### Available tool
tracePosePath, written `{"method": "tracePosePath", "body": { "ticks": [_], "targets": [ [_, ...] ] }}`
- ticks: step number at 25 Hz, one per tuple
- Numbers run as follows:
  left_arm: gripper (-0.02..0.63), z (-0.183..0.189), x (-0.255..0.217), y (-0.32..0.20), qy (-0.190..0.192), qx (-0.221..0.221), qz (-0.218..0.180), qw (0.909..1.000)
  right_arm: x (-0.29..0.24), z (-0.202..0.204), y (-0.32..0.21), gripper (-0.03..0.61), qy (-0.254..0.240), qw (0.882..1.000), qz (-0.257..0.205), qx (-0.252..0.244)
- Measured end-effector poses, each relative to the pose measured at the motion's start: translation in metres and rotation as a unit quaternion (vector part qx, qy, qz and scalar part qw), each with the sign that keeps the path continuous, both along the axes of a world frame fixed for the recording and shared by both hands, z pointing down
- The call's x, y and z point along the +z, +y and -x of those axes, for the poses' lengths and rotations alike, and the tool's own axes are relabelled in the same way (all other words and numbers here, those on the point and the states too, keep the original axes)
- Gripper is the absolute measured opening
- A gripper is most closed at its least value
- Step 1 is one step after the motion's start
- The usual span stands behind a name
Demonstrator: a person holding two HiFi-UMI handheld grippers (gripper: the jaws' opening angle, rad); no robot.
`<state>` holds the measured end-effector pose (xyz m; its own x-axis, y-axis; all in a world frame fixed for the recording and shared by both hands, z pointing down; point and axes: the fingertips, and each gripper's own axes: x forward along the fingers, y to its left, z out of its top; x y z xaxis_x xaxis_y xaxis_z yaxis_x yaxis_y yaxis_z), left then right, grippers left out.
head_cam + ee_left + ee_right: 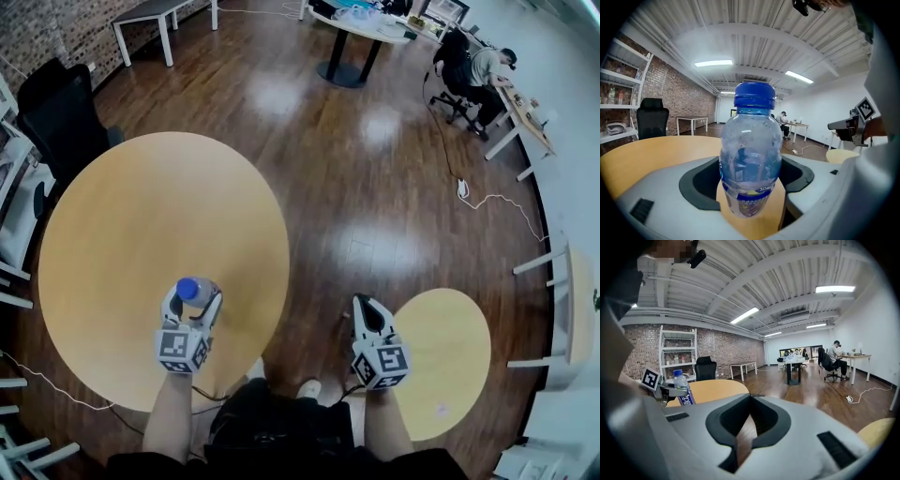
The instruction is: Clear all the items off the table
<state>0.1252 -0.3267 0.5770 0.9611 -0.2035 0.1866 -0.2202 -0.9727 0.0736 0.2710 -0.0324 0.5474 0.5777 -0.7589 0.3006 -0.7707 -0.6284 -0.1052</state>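
Observation:
A clear plastic water bottle [187,288] with a blue cap stands upright between the fingers of my left gripper [194,299], over the near part of the big round wooden table [141,216]. In the left gripper view the bottle [750,154] fills the gap of the left gripper [750,182], whose pads press on both its sides. My right gripper [367,315] hangs over the wooden floor between the two tables; in its own view the right gripper [750,401] has its jaws together and holds nothing. That view also shows the bottle [682,385] at far left.
A small round table [450,347] stands just right of my right gripper. A black office chair [56,112] and white shelving [11,187] flank the big table's left side. A white cable [492,202] lies on the floor; a person sits at a far desk [483,70].

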Motion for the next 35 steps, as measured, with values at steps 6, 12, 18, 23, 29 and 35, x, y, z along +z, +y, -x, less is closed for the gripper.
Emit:
{"method": "tracePosePath", "body": {
  "ticks": [6,12,18,23,29,35],
  "targets": [
    [0.364,-0.003,0.025,-0.019,-0.025,-0.002,0.002,0.9997,0.021,-0.002,-0.009,0.005,-0.015,0.999,0.030,0.010],
    [0.364,-0.001,0.038,-0.021,-0.023,-0.016,-0.003,0.9996,0.039,0.003,-0.004,0.005,-0.033,0.997,0.064,0.013],
    [0.365,-0.008,0.041,-0.016,-0.019,-0.024,-0.002,0.9995,0.046,0.001,-0.007,0.005,-0.046,0.996,0.075,0.004],
    [0.430,0.000,0.040,-0.015,-0.023,-0.020,0.021,0.9993,0.045,0.009,-0.027,0.005,-0.013,0.995,0.097,-0.028],
    [0.429,0.017,0.003,-0.018,0.009,-0.047,0.015,0.9988,0.025,0.008,-0.041,0.005,0.005,0.996,0.075,-0.041],
    [0.368,0.031,-0.059,-0.027,0.063,-0.086,-0.022,0.9941,-0.011,0.002,-0.026,0.005,0.049,0.998,0.032,-0.037]
  ]
}}
